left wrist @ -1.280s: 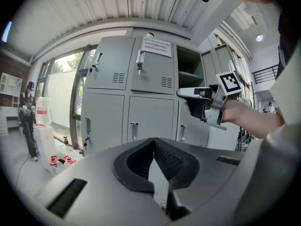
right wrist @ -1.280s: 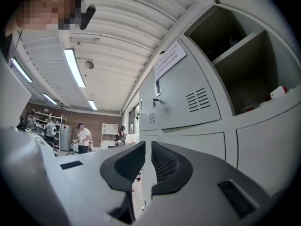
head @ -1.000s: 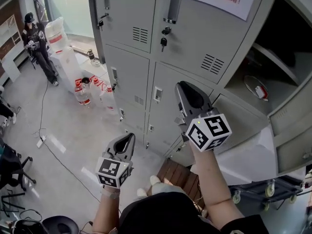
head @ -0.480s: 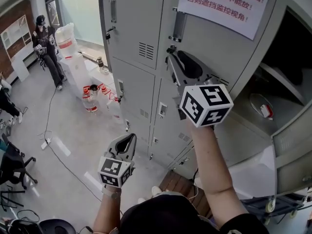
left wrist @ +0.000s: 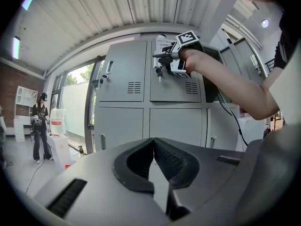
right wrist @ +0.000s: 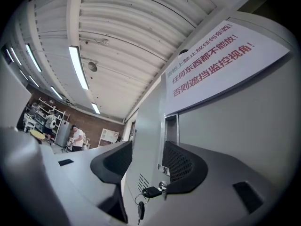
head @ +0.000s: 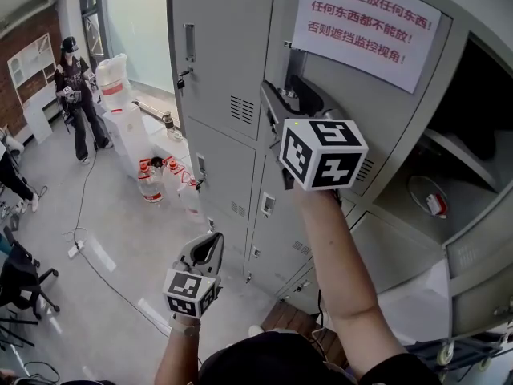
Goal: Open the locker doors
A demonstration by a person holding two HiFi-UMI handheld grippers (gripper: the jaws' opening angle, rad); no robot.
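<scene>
The job looks only partly done: the compartment at the right end of the lockers (head: 473, 111) stands open, its shelf (head: 449, 147) bare to view, and the grey panels below it seem to be doors swung out, though I cannot be sure of that. The other two columns show closed doors. The top middle door (head: 393, 127), the one with the paper notice (head: 369, 18), is shut. So are the top left door (head: 216, 38) and the smaller doors beneath it (head: 228, 163). By my reading the step in hand is the noticed door, since the right tool (head: 287, 88) is raised to its upper left corner, just under the recessed handle (head: 295, 58). In the right gripper view this tool (right wrist: 148, 159) has its jaws well apart, and they have just been opening. The handle recess (right wrist: 170, 131) and the door's edge lie in the gap between them, and the key (right wrist: 151, 191) in the lock sits right at the tip of the right-hand jaw. The pads do not appear to press on anything, so it grips nothing yet; whether the jaw actually brushes the key I cannot tell. The left tool (head: 210, 243) hangs low, well apart from the lockers, and in its own view (left wrist: 153, 147) the jaws meet with nothing between them.
</scene>
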